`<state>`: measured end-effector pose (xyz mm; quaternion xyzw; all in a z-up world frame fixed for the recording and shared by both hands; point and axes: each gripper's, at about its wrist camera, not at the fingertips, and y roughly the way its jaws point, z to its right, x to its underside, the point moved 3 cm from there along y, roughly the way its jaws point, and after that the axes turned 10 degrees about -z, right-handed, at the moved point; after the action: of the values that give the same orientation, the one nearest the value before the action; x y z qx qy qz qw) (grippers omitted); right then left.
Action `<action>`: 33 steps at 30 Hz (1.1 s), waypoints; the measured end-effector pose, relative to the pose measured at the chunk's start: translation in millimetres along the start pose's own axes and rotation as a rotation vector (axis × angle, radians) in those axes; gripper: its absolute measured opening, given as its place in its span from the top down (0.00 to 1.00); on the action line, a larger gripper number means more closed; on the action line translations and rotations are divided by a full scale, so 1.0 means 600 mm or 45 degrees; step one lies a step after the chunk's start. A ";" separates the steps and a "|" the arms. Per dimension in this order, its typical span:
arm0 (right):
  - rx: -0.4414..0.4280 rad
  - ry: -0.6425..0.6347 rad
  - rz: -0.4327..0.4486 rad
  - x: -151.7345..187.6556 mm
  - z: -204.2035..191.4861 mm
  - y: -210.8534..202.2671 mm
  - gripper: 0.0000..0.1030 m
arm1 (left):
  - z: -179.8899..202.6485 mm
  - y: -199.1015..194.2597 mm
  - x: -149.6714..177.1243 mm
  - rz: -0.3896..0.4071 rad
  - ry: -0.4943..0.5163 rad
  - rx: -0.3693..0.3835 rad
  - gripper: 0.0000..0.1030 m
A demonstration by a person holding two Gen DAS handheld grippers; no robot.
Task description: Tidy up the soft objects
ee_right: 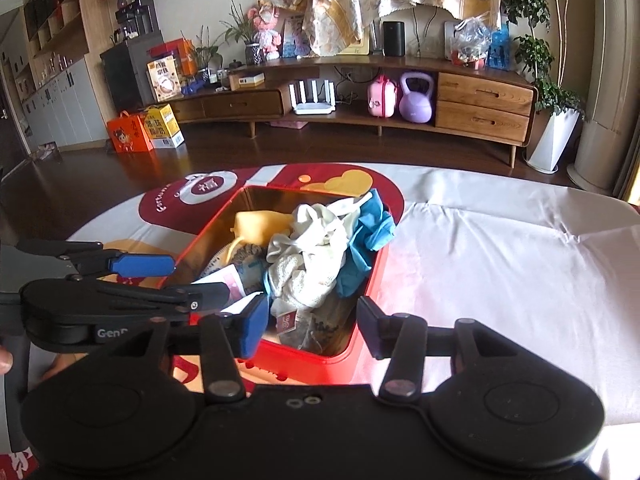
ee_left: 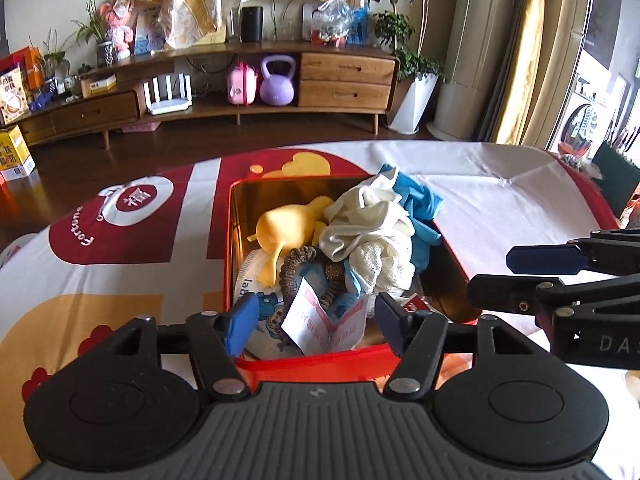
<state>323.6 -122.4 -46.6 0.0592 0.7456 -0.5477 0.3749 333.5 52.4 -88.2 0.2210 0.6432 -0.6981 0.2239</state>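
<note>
a red rectangular tin box with a gold lining (ee_left: 400,360) (ee_right: 372,276) is seen on a table covered by a white cloth with red and yellow prints (ee_left: 500,200) (ee_right: 500,248), and it is filled with soft things — a yellow rubbery toy (ee_left: 280,226) (ee_right: 260,222), crumpled cream-white cloths (ee_left: 372,236) (ee_right: 312,252), a blue rubber glove (ee_left: 420,204) (ee_right: 370,228) draped over the far right rim, a brown coiled hair tie (ee_left: 298,266) and a white-and-pink paper packet (ee_left: 316,322). the left gripper (ee_left: 312,320) (ee_right: 160,276) is held at the near edge of the box, jaws spread wide with nothing between them. the right gripper (ee_right: 310,326) (ee_left: 508,274) is held just beside it at the near right corner — jaws likewise parted and empty.
</note>
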 end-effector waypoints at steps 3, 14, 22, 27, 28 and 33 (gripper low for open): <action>-0.007 0.003 0.031 0.006 -0.005 -0.022 0.47 | 0.002 -0.023 0.004 0.020 0.004 0.011 0.36; -0.011 -0.021 0.140 0.036 -0.028 -0.098 0.35 | 0.016 -0.113 0.030 0.107 0.007 0.031 0.30; -0.021 -0.060 0.216 0.070 -0.048 -0.146 0.21 | 0.017 -0.168 0.062 0.163 0.009 0.023 0.23; -0.020 -0.055 0.265 0.090 -0.054 -0.171 0.15 | 0.018 -0.197 0.084 0.188 0.016 0.006 0.19; -0.018 -0.056 0.276 0.094 -0.055 -0.177 0.13 | 0.019 -0.202 0.088 0.191 0.016 0.004 0.19; -0.003 -0.063 0.326 0.112 -0.063 -0.197 0.06 | 0.024 -0.229 0.109 0.223 0.009 0.004 0.19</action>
<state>198.2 -158.1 7.6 0.1400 0.7232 -0.4958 0.4600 198.5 46.1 -16.2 0.2791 0.6211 -0.6760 0.2816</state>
